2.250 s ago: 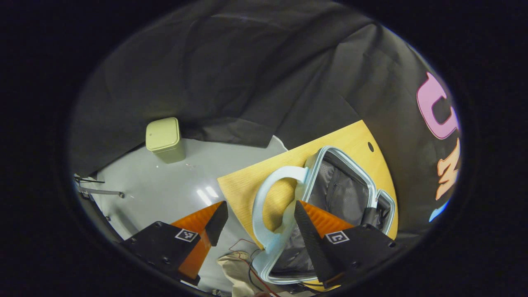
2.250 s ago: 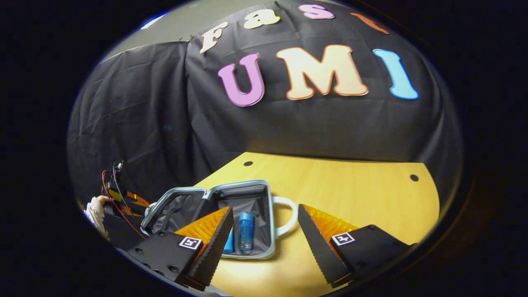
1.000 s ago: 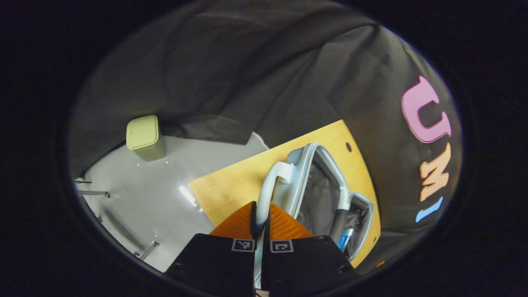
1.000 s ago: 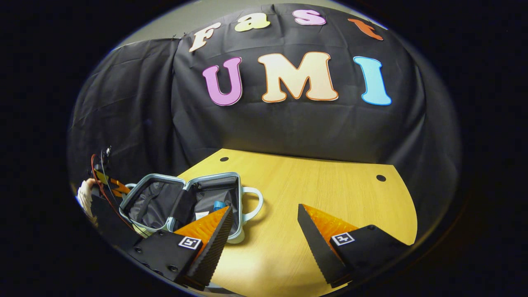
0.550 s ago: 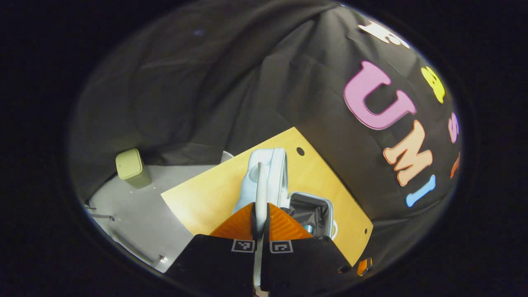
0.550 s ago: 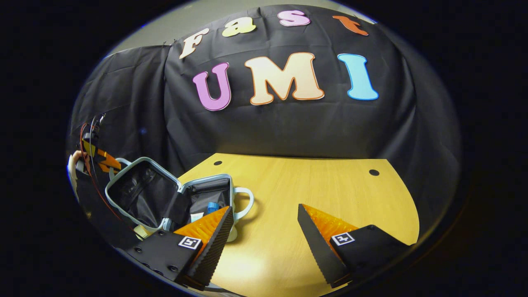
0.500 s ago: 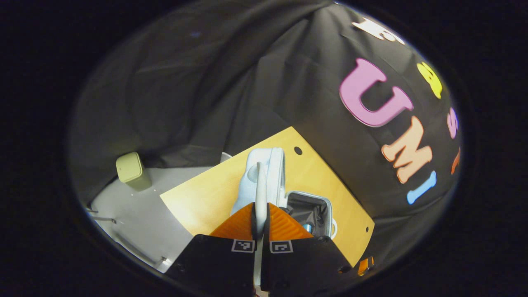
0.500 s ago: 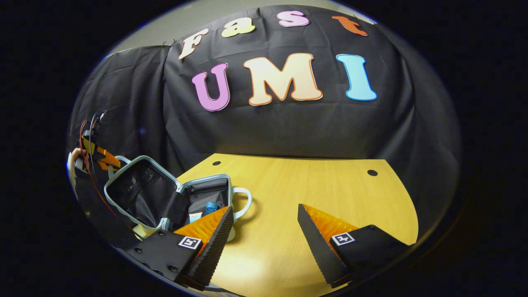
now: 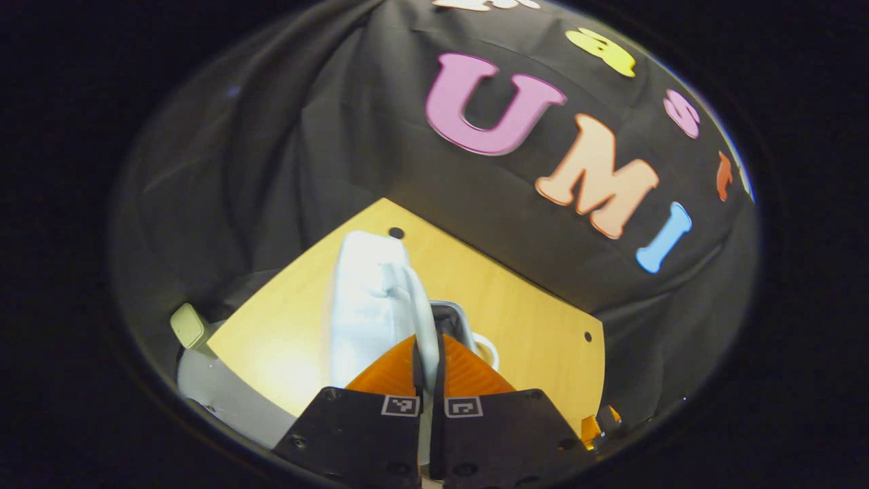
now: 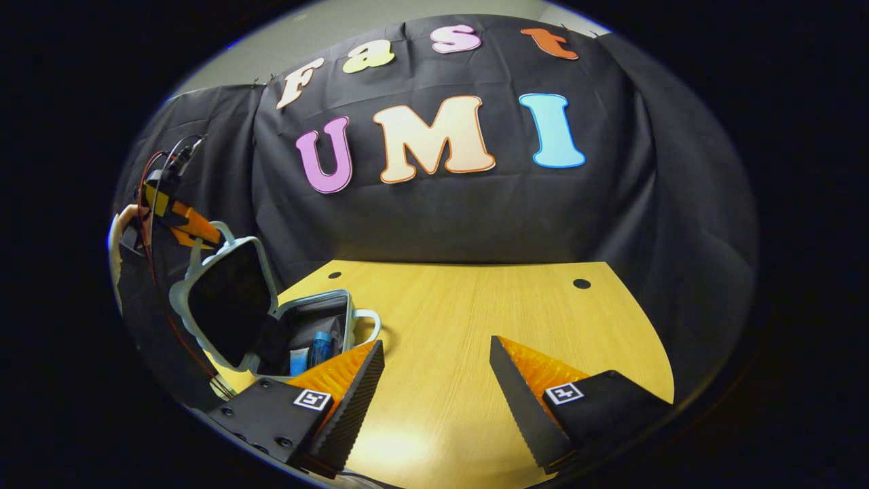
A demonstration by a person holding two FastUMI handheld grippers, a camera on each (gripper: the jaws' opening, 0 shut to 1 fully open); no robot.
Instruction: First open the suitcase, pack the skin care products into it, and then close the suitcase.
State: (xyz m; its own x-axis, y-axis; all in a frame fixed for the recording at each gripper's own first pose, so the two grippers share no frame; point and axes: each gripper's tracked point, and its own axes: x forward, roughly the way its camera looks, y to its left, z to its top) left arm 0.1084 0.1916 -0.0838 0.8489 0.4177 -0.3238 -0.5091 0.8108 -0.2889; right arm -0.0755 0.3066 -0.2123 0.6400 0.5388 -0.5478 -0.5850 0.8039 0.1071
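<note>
Wooden table [image 10: 475,319], bare across most of its top, bearing the pale blue suitcase [image 10: 299,319] near its left edge in the right gripper view. Base half lying flat; lid [image 10: 227,302] tipped up past halfway, dark lining facing the base. Lid handle [image 9: 424,319] clenched between the fingers of the left gripper [image 9: 429,353], pinched tight with no gap, seen edge-on in the left gripper view. Right gripper [image 10: 434,380] hovering over bare table just right of the case, fingers spread wide, grasping nothing. Inside the base, skin care products [image 10: 319,348]: a blue bottle and a pale tube, lying close to the near wall.

Judged as the closing step, packing apparently done. Main risk: thin curved handle slipping out of the pinch, letting the lid drop hard and jolt the light case along the table, since nothing steadies the base. Second risk: a bottle sitting proud of the rim, catching the lid and keeping the two halves apart. Smaller risk: loose lining pinched in the seam.
</note>
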